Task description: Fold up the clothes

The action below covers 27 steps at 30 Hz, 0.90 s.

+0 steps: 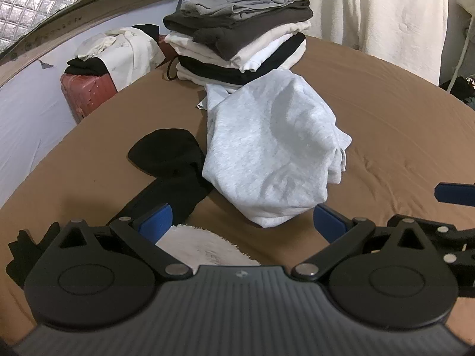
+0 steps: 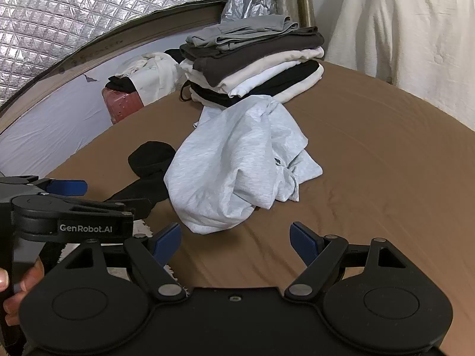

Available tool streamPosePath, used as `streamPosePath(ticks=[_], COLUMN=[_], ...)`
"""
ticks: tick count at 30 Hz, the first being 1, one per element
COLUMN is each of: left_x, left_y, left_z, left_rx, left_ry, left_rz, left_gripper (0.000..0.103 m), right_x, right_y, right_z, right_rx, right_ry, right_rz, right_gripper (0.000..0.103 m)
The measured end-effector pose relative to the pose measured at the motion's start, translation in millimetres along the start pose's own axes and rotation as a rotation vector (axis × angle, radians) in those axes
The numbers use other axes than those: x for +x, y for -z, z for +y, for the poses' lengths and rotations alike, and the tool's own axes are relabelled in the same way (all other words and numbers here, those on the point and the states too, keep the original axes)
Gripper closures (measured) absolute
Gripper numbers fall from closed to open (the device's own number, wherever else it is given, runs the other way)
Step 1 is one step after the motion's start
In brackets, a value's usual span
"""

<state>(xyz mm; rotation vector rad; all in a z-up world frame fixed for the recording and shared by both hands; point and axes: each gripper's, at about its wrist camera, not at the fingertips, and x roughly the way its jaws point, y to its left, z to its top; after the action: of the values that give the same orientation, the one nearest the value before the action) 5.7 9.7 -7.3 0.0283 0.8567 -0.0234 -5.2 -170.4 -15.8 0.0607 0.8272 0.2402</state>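
Note:
A crumpled light grey sweatshirt [image 1: 267, 151] lies in a heap on the brown bed [image 1: 386, 124]; it also shows in the right wrist view [image 2: 231, 166]. My left gripper [image 1: 242, 222] is open and empty, just in front of the heap's near edge. My right gripper [image 2: 236, 240] is open and empty, a little short of the heap. A black garment [image 1: 169, 160] lies to the left of the sweatshirt, also in the right wrist view [image 2: 151, 160]. A white fluffy cloth [image 1: 204, 249] lies under the left gripper.
A stack of folded clothes [image 1: 237, 38] stands at the far edge of the bed, behind the sweatshirt. A pink suitcase [image 1: 89, 92] with clothes on it stands beside the bed at the left. A cream blanket [image 1: 374, 9] hangs at the back right.

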Motion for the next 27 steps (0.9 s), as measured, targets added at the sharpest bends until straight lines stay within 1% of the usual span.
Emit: streamPosePath(ticks=[9, 12, 14, 16, 17, 20, 23, 24, 27], left_x=[-3.6, -1.3, -1.1, -3.7, -4.6, -0.1, 15.2, 24.7, 70.4], left_y=[0.7, -0.5, -1.8, -3.1, -5.3, -23.6, -54.1, -66.7, -106.2], left_z=[-4.0, -1.3, 3.1, 9.5, 11.8, 16.1, 17.4, 16.8, 13.2], left_rx=[0.015, 0.002, -0.024, -0.068, -0.077, -0.074, -0.066, -0.063, -0.071], left_ry=[0.014, 0.023, 0.030, 0.030, 0.030, 0.035, 0.026, 0.023, -0.012], left_rz=[-0.009, -0.007, -0.024, -0.080, -0.101, -0.125, -0.136, -0.128, -0.041], left_gripper=[0.000, 0.000, 0.000, 0.000, 0.000, 0.000, 0.000, 0.000, 0.000], right_x=[3.1, 4.5, 5.6, 10.8, 17.5, 41.2, 66.5, 77.4, 116.4], right_y=[0.5, 1.9, 3.6, 3.3, -0.1, -19.1, -41.8, -48.4, -66.3], right_z=[-0.6, -0.7, -3.7, -10.9, -14.9, -25.8, -40.2, -46.1, -71.4], right_rx=[0.006, 0.003, 0.008, 0.032, 0.052, 0.111, 0.146, 0.154, 0.222], right_ry=[-0.001, -0.016, -0.068, -0.156, -0.182, -0.214, -0.239, -0.240, -0.269], right_rz=[0.006, -0.003, -0.031, -0.059, -0.052, -0.006, -0.011, -0.016, -0.014], right_gripper=[0.019, 0.019, 0.019, 0.017, 0.015, 0.015, 0.015, 0.014, 0.014])
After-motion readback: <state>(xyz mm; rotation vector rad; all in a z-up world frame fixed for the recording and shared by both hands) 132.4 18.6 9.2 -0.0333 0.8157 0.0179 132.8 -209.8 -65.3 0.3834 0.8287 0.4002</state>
